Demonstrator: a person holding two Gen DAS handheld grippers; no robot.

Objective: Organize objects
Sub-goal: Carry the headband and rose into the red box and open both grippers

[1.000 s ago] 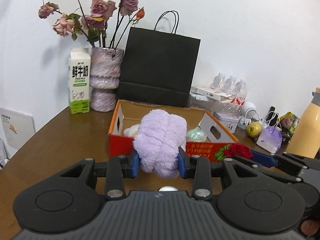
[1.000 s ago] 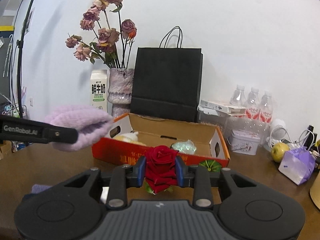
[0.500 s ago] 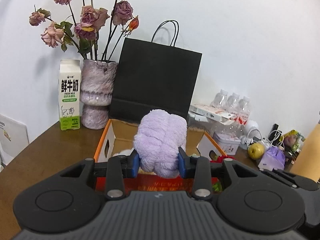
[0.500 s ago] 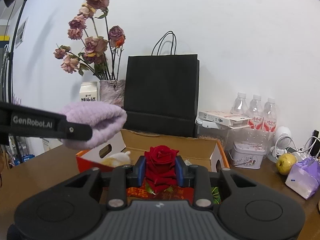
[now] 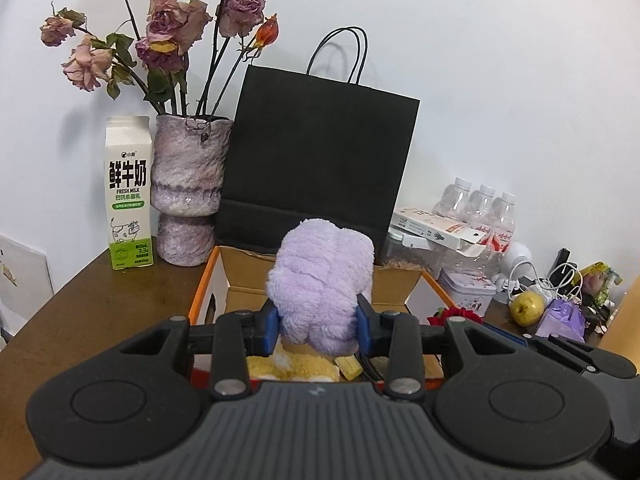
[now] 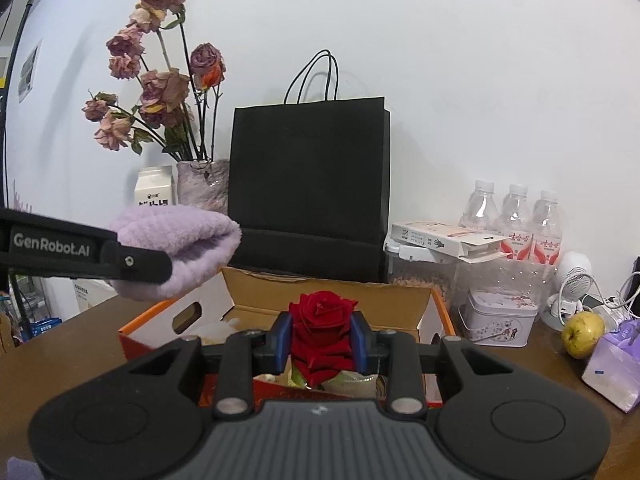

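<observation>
My left gripper (image 5: 316, 326) is shut on a fluffy lilac cloth (image 5: 322, 276), held in the air over the near end of an open orange cardboard box (image 5: 208, 292). The same cloth (image 6: 180, 248) shows at the left of the right wrist view, clamped in the left gripper's black finger. My right gripper (image 6: 322, 344) is shut on a red rose (image 6: 322, 328), also above the box (image 6: 160, 320). Inside the box lie a yellowish soft item (image 5: 296, 364) and a pale wrapped item (image 6: 352, 380), partly hidden by the grippers.
Behind the box stand a black paper bag (image 5: 320, 168), a purple vase of dried roses (image 5: 188, 196) and a milk carton (image 5: 128, 196). To the right are water bottles (image 6: 516, 216), a tin (image 6: 500, 318), a yellow-green fruit (image 6: 582, 330) and a purple pouch (image 6: 616, 364).
Both grippers have moved forward toward the box and now hang over its near end, each keeping its grip. The bag and vase look larger and closer.
</observation>
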